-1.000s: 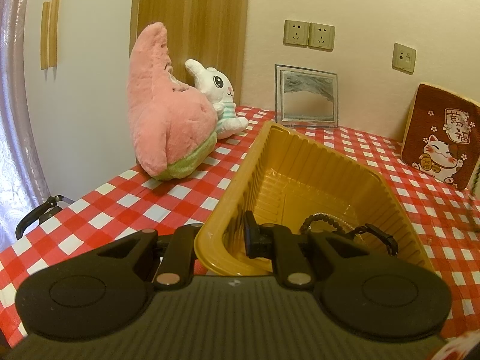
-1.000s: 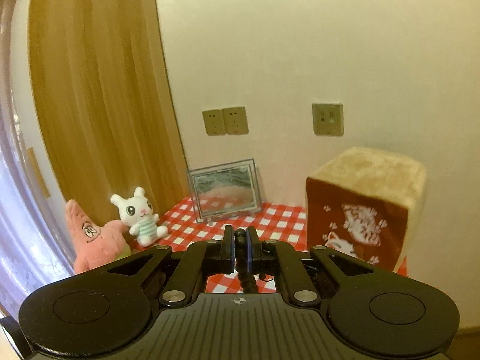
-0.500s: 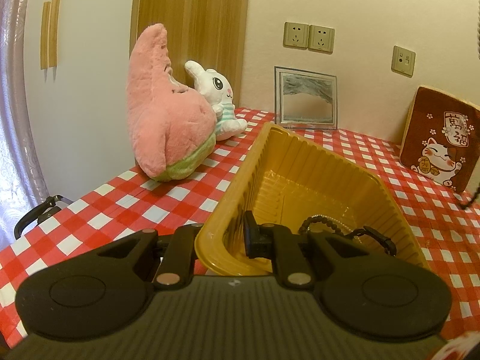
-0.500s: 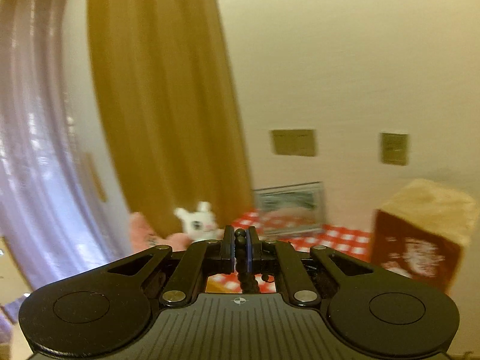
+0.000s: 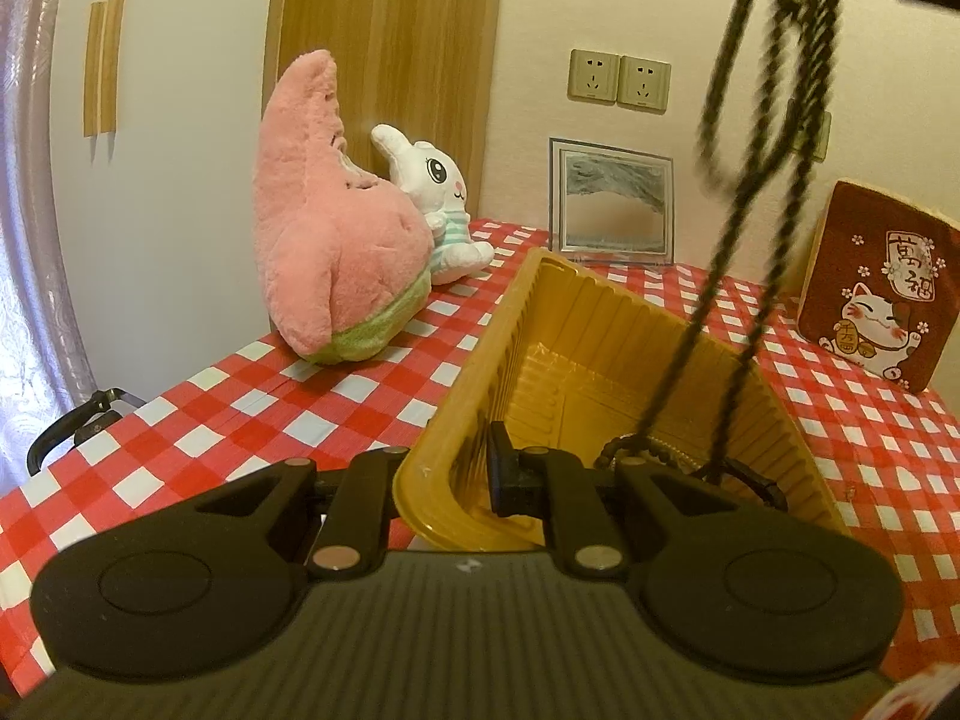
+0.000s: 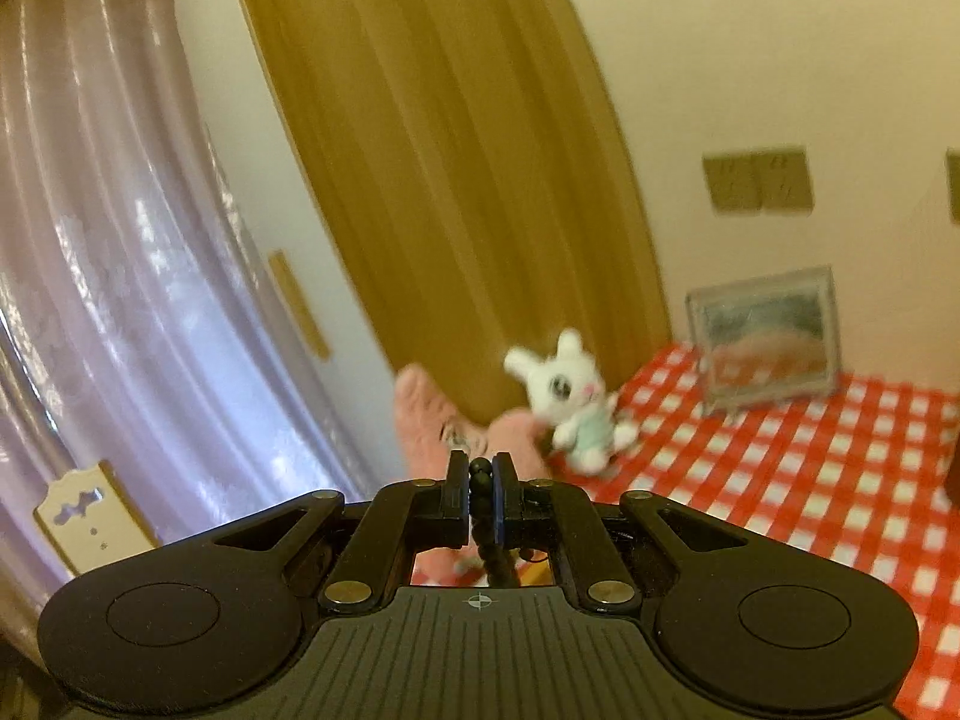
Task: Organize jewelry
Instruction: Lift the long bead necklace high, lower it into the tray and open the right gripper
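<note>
A yellow plastic tray (image 5: 528,282) stands on the red-and-white checked tablecloth. My left gripper (image 5: 462,474) is shut on its near left wall, one finger inside and one outside. On the tray floor lie a brown beaded bracelet (image 5: 636,450) and a black cord piece (image 5: 759,483). A long black beaded necklace (image 5: 726,276) hangs in blurred loops from the top right of the left wrist view, its lower end inside the tray. In the right wrist view my right gripper (image 6: 480,480) is shut on that necklace's beads (image 6: 480,471).
At the back left lean a pink star plush (image 5: 336,252) and a white rabbit plush (image 5: 438,198). A framed picture (image 5: 612,204) stands against the wall, and a brown cat cushion (image 5: 882,288) at the right. A black handle (image 5: 66,438) sticks out past the table's left edge.
The right gripper has swung left with the necklace, so the strands now hang over the tray in the left wrist view. The left gripper and the tray have not moved.
</note>
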Motion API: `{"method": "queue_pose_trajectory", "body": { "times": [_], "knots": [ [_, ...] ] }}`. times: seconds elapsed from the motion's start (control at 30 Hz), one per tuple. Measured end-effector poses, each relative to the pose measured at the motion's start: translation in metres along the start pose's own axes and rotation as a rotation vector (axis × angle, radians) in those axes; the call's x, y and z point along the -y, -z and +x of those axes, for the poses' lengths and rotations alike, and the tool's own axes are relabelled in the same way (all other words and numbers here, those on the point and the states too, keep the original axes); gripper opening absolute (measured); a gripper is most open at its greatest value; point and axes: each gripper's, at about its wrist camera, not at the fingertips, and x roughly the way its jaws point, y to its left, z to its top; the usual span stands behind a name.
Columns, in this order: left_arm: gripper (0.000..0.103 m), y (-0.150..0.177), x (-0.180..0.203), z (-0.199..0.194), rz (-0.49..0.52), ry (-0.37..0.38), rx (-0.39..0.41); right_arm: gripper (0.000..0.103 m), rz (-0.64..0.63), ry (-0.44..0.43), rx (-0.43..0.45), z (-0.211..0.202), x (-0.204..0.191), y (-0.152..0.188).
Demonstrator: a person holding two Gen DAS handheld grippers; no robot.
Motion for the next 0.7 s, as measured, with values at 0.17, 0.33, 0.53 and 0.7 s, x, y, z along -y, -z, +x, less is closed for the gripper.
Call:
{"method": "queue_pose_trajectory", "body": {
  "times": [0.17, 0.33, 0.53, 0.7],
  "knots": [
    [0.012, 0.0, -0.001, 0.0, -0.007, 0.0, 0.0, 0.007, 0.037, 0.019, -0.093, 0.029, 0.011, 0.032],
    [0.012, 0.001, -0.001, 0.0, -0.008, -0.002, -0.003, 0.007, 0.09, 0.051, -0.192, 0.047, 0.031, 0.065],
    [0.012, 0.001, -0.001, 0.0, -0.01, -0.003, -0.004, 0.007, 0.16, 0.094, -0.248, 0.049, 0.052, 0.09],
    [0.012, 0.002, -0.002, 0.001, -0.008, -0.003, -0.005, 0.008, 0.165, 0.103, -0.275, 0.051, 0.059, 0.097]
  ]
}}
